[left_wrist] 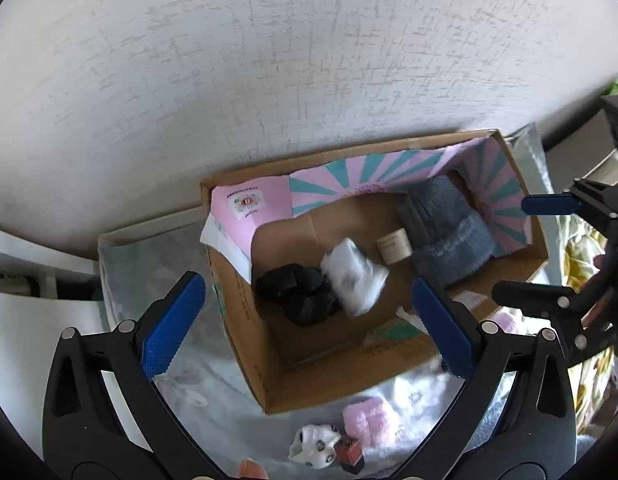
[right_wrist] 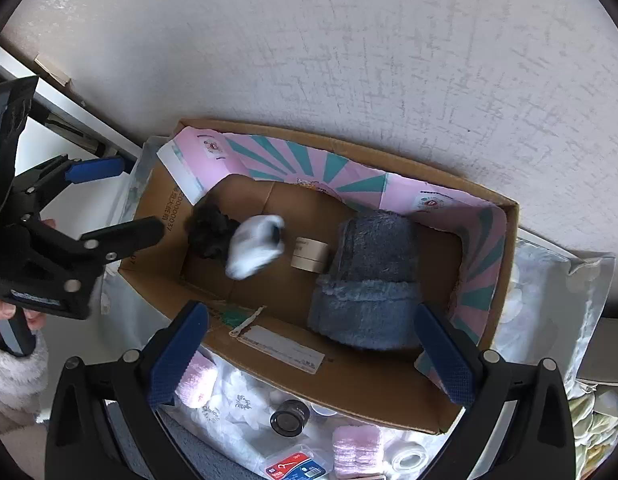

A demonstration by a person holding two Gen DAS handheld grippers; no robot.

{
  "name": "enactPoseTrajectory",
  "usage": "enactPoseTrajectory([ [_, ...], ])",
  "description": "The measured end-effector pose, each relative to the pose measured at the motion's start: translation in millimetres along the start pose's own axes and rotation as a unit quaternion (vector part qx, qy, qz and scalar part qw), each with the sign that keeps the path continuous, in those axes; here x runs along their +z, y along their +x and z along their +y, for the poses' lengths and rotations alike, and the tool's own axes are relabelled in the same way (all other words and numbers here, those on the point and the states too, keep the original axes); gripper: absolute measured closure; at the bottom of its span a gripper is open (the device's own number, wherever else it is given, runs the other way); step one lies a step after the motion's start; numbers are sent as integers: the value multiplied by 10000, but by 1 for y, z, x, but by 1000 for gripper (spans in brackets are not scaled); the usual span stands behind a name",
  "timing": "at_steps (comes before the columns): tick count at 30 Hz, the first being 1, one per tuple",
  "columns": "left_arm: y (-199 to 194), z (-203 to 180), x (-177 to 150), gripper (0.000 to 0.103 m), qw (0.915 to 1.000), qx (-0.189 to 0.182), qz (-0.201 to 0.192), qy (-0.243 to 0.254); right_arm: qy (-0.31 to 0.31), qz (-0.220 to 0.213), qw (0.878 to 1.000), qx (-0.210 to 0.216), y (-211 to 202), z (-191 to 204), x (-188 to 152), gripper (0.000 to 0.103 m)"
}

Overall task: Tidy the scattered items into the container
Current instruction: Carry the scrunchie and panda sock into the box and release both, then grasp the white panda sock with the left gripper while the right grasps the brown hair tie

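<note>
An open cardboard box (left_wrist: 249,320) (right_wrist: 349,384) with a pink and teal liner holds a grey fluffy slipper (left_wrist: 445,228) (right_wrist: 369,276), a tape roll (left_wrist: 394,247) (right_wrist: 310,255), a black bundle (left_wrist: 301,292) (right_wrist: 211,230) and a white rolled sock (left_wrist: 355,276) (right_wrist: 255,250), blurred as if moving. My left gripper (left_wrist: 309,324) (right_wrist: 117,200) is open and empty above the box's near left side. My right gripper (right_wrist: 309,356) (left_wrist: 537,244) is open and empty above the box's near edge.
On the bedding in front of the box lie pink fluffy items (left_wrist: 367,420) (right_wrist: 357,450), a white patterned sock (left_wrist: 315,444), a small red and black object (left_wrist: 349,454), a black lens-like cap (right_wrist: 288,418), a clear tape roll (right_wrist: 409,456) and a red and blue packet (right_wrist: 295,466). A textured white wall (left_wrist: 269,60) stands behind the box.
</note>
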State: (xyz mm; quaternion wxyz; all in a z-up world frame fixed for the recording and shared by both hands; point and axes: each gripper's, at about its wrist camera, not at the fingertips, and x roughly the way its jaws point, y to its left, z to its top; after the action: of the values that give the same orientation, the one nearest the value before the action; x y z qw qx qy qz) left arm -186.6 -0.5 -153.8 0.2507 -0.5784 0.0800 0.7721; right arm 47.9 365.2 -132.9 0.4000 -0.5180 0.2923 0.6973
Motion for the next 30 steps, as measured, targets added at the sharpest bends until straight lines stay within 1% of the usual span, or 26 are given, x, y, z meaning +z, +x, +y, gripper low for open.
enactPoseTrajectory([
  [1,-3,2,-2,0,10000,15,-19,-27,-1,20,10000,8,0,-3,-4,0],
  [4,-13,4,-7,0,10000,35,-43,-48,-121,264,9996,29,2,0,-8,1],
  [7,-19,6,-13,0,10000,10,-16,-45,-246,296,9992,-101,-3,3,-10,0],
  [10,-27,8,-18,0,9999,157,-17,-43,-271,208,9993,-145,-7,5,-12,0],
  [12,-36,9,-21,0,9996,261,-140,-35,-274,82,9995,-162,-14,6,-14,0],
  [14,-43,10,-25,0,9994,256,-223,-34,-276,-57,9994,-210,-21,8,-19,0],
  [17,-51,15,-32,0,9993,252,-229,-141,-325,-151,9990,-268,-29,9,-26,0],
  [23,-63,21,-62,0,9989,202,-277,-323,-285,-241,9989,-289,-42,5,-47,0],
  [27,-71,20,-87,0,9986,151,-456,-208,-223,-268,9989,-304,-48,-1,-66,0],
  [30,-72,21,-106,0,9987,176,-476,-78,-287,-277,9983,-426,-49,-3,-85,0],
])
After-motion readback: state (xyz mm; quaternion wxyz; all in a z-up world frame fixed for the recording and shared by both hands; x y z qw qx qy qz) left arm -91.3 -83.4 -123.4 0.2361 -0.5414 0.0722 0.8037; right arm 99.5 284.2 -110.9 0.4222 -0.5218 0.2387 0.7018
